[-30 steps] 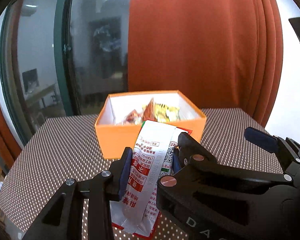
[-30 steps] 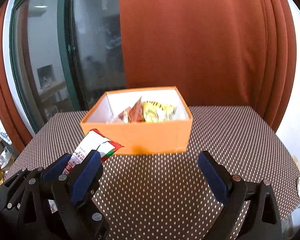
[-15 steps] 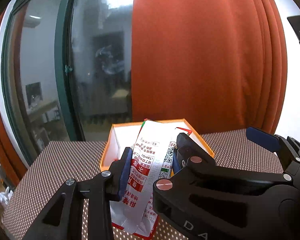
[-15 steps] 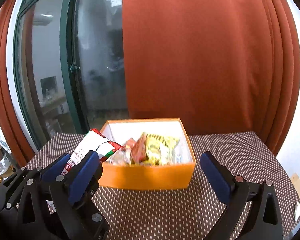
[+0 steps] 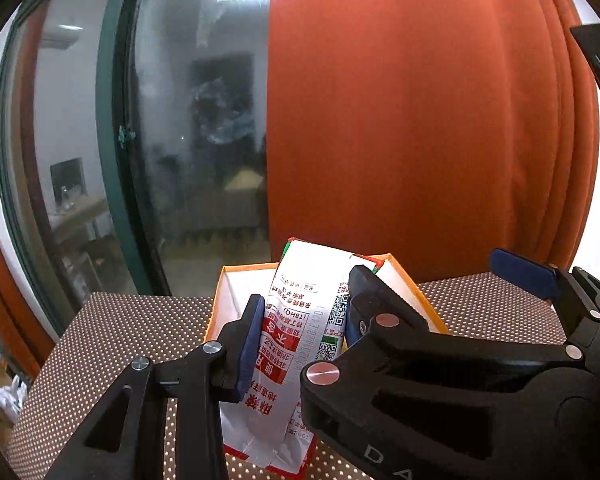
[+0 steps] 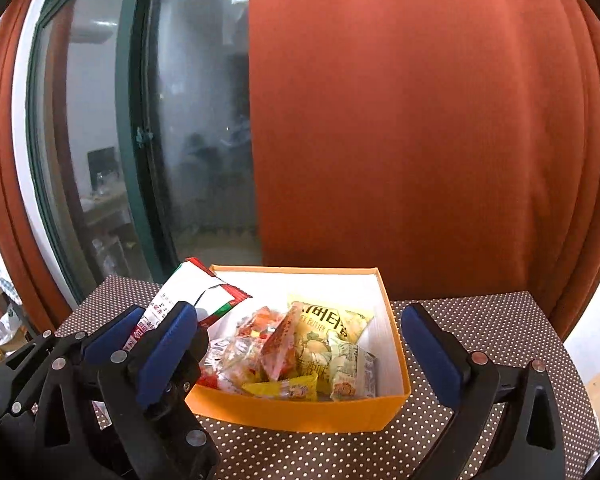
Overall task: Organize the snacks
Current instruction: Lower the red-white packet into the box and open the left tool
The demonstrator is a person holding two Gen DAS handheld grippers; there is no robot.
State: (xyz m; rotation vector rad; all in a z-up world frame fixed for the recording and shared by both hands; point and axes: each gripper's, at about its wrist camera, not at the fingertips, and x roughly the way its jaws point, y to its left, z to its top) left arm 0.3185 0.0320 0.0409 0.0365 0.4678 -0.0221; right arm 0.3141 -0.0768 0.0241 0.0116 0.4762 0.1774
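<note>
A: Left gripper (image 5: 302,322) — fingers (image 5: 249,344) clamped on what?
B: Clamped on a white and red snack packet (image 5: 300,332), blue pads pressing both of its sides. Held upright and a little tilted, printed back toward the camera, top edge up over the orange box (image 5: 404,280), bottom edge hanging low above the dotted worktop (image 5: 120,320)

A: And the right gripper (image 6: 302,350)?
B: Fingers (image 6: 428,350) spread wide apart, nothing between the pads, touching nothing. Hanging in front of the box (image 6: 300,414), which shows through the gap

A: Where exactly the packet, seen from the right side?
B: Packet (image 6: 198,290) sticking up out of the left gripper (image 6: 140,344), at the box's near left corner, red-and-green end reaching over the rim

A: Inside the box?
B: Loose heap of snacks: a yellow bag (image 6: 328,322) with Korean lettering leaning on the back wall, a red sachet (image 6: 280,340) standing on edge, clear-wrapped sweets (image 6: 232,356) on the left. Box sitting on the worktop (image 6: 500,320), before an orange curtain (image 6: 400,120) and a dark window (image 6: 192,120)
</note>
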